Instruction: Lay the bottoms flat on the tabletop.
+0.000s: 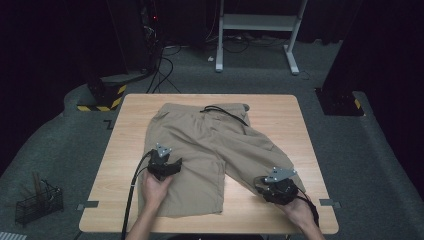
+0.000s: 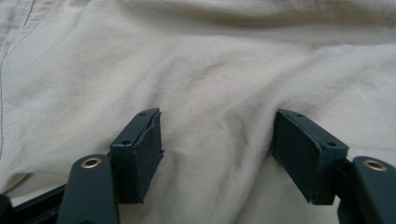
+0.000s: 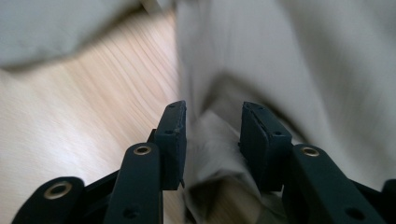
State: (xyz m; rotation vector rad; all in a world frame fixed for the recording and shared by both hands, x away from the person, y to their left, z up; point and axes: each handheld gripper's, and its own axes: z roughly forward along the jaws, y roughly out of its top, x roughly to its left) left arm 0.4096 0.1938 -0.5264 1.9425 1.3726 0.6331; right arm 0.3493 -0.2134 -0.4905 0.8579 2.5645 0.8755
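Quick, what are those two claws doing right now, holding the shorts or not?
Left claw: open, jaws spread over the shorts, gripping nothing.
Right claw: open, a fold of the shorts' leg hem between its jaws.

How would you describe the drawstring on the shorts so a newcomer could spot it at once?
Start at the wooden table, where khaki shorts lie spread out. Follow them to the waistband at the far edge. There the drawstring lies as a thin black cord, the one dark line on the pale cloth.

Left gripper (image 2: 217,156) stands open, pressing on beige shorts (image 2: 210,60).
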